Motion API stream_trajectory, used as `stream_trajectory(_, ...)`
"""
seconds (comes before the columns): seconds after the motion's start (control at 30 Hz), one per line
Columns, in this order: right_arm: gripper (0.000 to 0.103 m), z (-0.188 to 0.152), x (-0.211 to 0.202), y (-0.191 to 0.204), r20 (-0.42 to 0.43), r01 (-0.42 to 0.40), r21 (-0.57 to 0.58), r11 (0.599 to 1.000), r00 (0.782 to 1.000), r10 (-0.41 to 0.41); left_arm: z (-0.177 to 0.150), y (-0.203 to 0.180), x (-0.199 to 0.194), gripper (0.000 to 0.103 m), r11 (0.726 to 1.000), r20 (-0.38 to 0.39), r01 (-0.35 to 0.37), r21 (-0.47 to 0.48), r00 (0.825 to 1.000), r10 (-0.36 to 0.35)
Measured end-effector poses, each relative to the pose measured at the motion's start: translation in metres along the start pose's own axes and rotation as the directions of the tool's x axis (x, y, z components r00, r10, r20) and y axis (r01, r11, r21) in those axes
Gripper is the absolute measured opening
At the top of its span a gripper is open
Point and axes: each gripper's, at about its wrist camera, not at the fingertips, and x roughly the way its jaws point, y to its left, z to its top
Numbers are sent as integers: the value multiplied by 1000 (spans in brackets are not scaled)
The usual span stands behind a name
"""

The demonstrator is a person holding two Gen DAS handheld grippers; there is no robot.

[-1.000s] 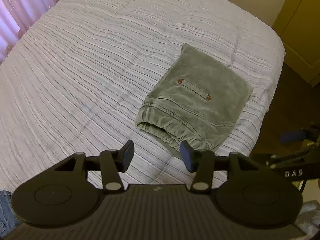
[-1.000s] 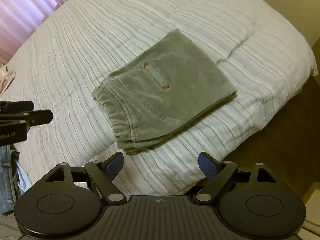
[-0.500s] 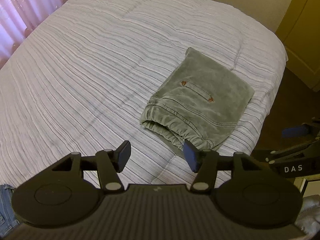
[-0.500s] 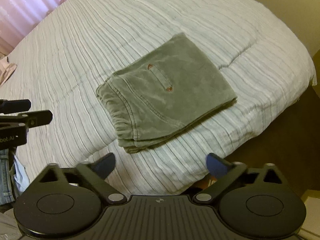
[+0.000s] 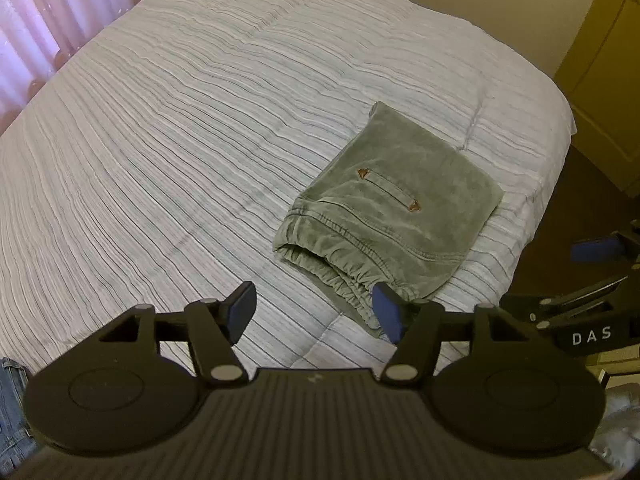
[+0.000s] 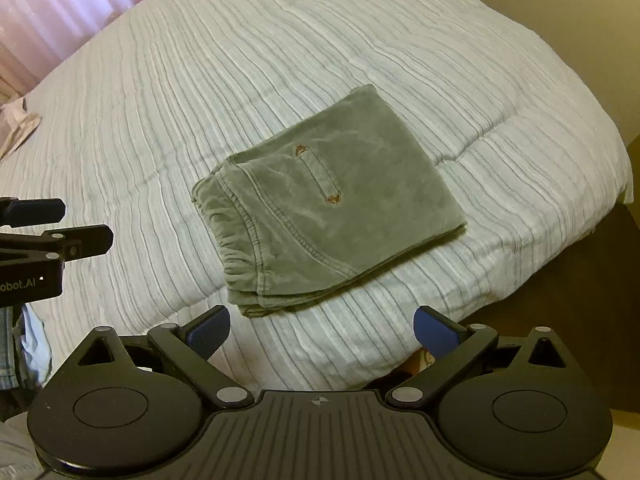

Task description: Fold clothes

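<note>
A folded pair of olive-green velvety trousers (image 5: 396,204) with an elasticated waistband and a slit pocket tipped in brown lies flat on a pale quilted bedspread with fine grey stripes (image 5: 180,140); in the left wrist view it sits toward 3 o'clock of the bed, near the rounded corner, its gathered waistband turned toward 6 o'clock; in the right wrist view the same bundle (image 6: 332,208) fills the middle, with the waistband at its 8 o'clock side and the folded edge at 4 o'clock.

The left gripper (image 5: 316,312) hangs above the bedspread at 6 o'clock of its view; its jaws stand partly spread and have just been opening, with nothing pinched between them; the blue pad at its 3 o'clock side overlaps the waistband in the picture, though whether it touches cannot be told.

The right gripper (image 6: 322,330) hovers apart from the trousers, over the bed's near edge; its jaws are spread wide, having just opened further, and hold nothing.

Pink pleated curtains (image 5: 52,12) hang at 10 o'clock; a mustard-yellow cupboard door (image 5: 600,60) stands at 2 o'clock; a scrap of blue denim (image 5: 12,412) shows at 8 o'clock.
</note>
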Motion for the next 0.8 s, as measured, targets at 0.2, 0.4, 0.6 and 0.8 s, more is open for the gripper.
stream_trajectory(0.2, 100, 18, 4, -12, -10, -23, -62, 998, 1000, 23, 9, -7, 2, 61, 999, -2, -25, -37, 1000, 25)
stream_trajectory(0.4, 100, 52, 15, -32, -41, -71, -201, 977, 997, 64, 22, -16, 8, 61, 990, -15, -79, -113, 997, 78)
stream_trajectory(0.6, 100, 86, 19, -75, -44, -93, -361, 928, 996, 82, 38, -35, 18, 61, 951, -39, -150, -269, 989, 145)
stream_trajectory(0.8, 100, 94, 20, -124, -66, -132, -473, 871, 991, 114, 49, -82, 26, 61, 899, -44, -178, -401, 984, 175)
